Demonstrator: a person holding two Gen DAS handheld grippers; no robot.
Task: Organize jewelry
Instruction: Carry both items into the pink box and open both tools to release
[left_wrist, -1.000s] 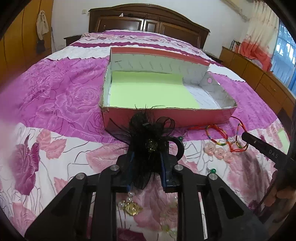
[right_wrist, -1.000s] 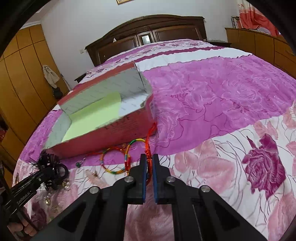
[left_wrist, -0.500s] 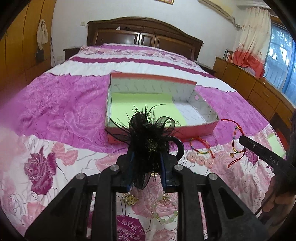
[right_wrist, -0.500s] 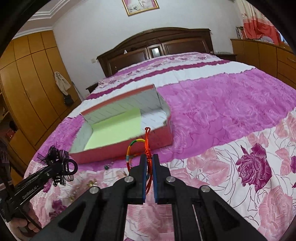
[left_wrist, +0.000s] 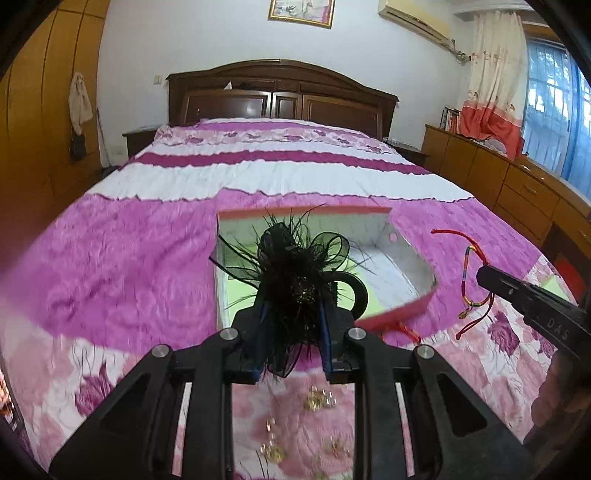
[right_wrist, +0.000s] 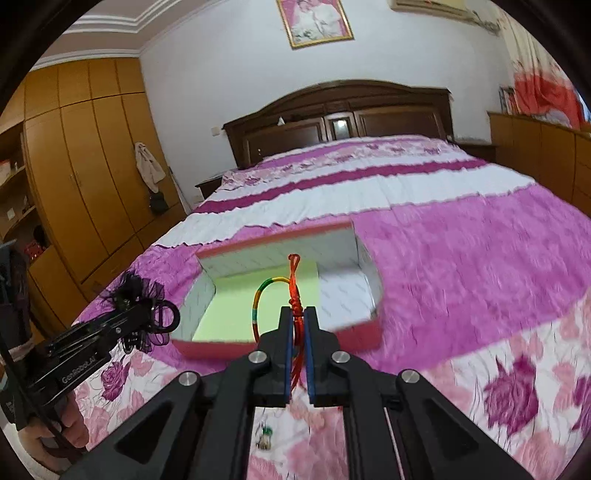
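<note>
The left hand-held gripper (left_wrist: 291, 314) is clamped on a black feathered hair clip (left_wrist: 295, 266); the right hand-held gripper (right_wrist: 296, 325) pinches a red string bracelet (right_wrist: 294, 291), both raised before the red box (right_wrist: 364, 330) on the bed (right_wrist: 461, 266).

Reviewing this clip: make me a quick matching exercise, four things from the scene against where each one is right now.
Things:
1. black feather hair clip
2. red string bracelet
3. shoebox
4. gold trinkets

Places:
A. lying loose on the quilt
B. pinched in the right tool
C. open on the bed, green sheet inside
D. clamped in the left tool

Pairs: 1-D, 2-B, 3-C, 4-A
</note>
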